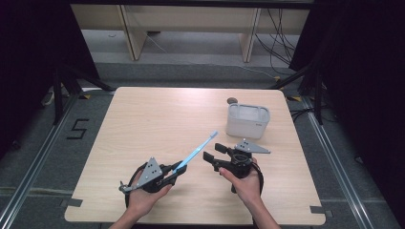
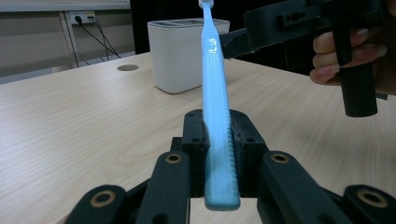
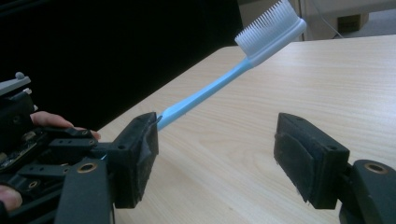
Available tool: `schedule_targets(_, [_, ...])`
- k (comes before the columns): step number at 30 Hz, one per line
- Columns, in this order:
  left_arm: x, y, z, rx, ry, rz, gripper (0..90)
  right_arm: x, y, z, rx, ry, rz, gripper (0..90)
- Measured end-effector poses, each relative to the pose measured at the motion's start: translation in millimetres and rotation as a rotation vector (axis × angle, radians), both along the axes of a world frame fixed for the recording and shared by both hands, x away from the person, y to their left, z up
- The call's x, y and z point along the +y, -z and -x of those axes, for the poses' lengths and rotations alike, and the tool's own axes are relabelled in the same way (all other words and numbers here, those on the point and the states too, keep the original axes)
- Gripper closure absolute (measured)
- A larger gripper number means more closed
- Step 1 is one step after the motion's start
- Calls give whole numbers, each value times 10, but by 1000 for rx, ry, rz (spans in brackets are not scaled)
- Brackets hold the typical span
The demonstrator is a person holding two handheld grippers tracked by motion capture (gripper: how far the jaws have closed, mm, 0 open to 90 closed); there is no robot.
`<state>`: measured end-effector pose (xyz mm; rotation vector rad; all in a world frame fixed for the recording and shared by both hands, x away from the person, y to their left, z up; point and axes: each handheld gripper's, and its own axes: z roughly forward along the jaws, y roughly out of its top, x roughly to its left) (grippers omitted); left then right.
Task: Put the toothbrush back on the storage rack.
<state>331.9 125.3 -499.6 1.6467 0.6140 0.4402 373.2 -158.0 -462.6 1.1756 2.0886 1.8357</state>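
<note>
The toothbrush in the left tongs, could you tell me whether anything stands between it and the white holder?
Nothing visible on the table does. The toothbrush, clamped in the left tongs, points up toward the white holder. The open right tongs hover close beside the brush head, just in front of the holder, so they crowd the path.

The table (image 1: pixel 157 119) is seen to be of pale wood grain, matt and smooth. The toothbrush (image 2: pixel 215 107) is made of glossy light-blue plastic (ribbed along the handle), with white bristles. The holder (image 1: pixel 247 120) looks of matt white plastic. The fingers (image 3: pixel 308 156) are faced with matt black, slightly rough pads.
</note>
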Motion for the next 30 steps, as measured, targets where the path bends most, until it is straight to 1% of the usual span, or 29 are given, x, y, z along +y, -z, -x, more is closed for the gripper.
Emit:
schedule_targets(1, [5,-8,10,9,-7,-15,778,8,3,-20,-12,-7,-7,319])
schedule_targets(2, [4,-9,11,8,-8,-17,778,14,3,-35,-35,3,-1,319])
schedule_targets(3, [2,-8,12,8,-8,-17,777,36,1,-53,-29,-1,-14,320])
schedule_targets(5, [-3,-6,14,10,-8,-17,777,40,-3,-57,-21,-4,-13,324])
schedule_targets(6, [-4,-5,14,9,-8,-18,778,43,-11,-58,-14,2,-2,334])
schedule_targets(7, [-5,-5,15,9,-9,-17,777,47,-18,-58,-11,0,-18,349])
schedule_targets(8, [-5,-5,15,9,-9,-17,778,47,-18,-58,-11,0,-18,349])
schedule_targets(9, [-6,-6,15,9,-9,-16,778,55,-18,-68,-22,-1,-30,351])
schedule_targets(10, [-8,-6,15,8,-9,-15,778,55,-18,-75,-20,-3,-37,362])
schedule_targets(12, [-15,-8,18,8,-8,-14,777,60,-25,-81,-3,2,-38,377])
schedule_targets(13, [-18,-9,17,8,-8,-15,777,65,-24,-84,7,-3,-51,386])
schedule_targets(14, [-24,-8,15,7,-7,-15,777,66,-22,-95,-2,-7,-49,390])
schedule_targets(15, [-26,-8,14,7,-6,-18,778,72,-28,-99,0,-2,-46,394])
schedule_targets(17, [-44,3,2,-1,1,4,777,79,-32,-107,6,-11,-62,401])
schedule_targets(18, [-46,3,2,-1,0,4,777,80,-31,-110,10,0,-56,403])
schedule_targets(19, [-47,2,3,0,-1,5,777,78,-25,-121,-3,0,-55,405])
schedule_targets(20, [-48,1,3,-1,-1,5,777,83,-27,-121,2,5,-55,407])
schedule_targets(21, [-41,-8,14,4,-10,-9,777,88,-26,-120,13,2,-61,407])
schedule_targets(22, [-40,-10,15,6,-10,-12,777,87,-27,-124,17,5,-48,408])
schedule_targets(24, [-43,-8,16,3,-11,-11,778,90,-27,-127,15,5,-52,410])
schedule_targets(25, [-51,-2,11,0,-7,0,777,92,-24,-137,7,3,-53,410])
schedule_targets(27, [-49,-6,20,5,-12,-17,777,96,-29,-138,11,2,-59,411])
schedule_targets(29, [-60,0,23,2,-12,-10,778,96,-37,-139,14,7,-47,414])
schedule_targets(30, [-63,0,25,1,-13,-10,777,98,-39,-142,17,2,-50,416])
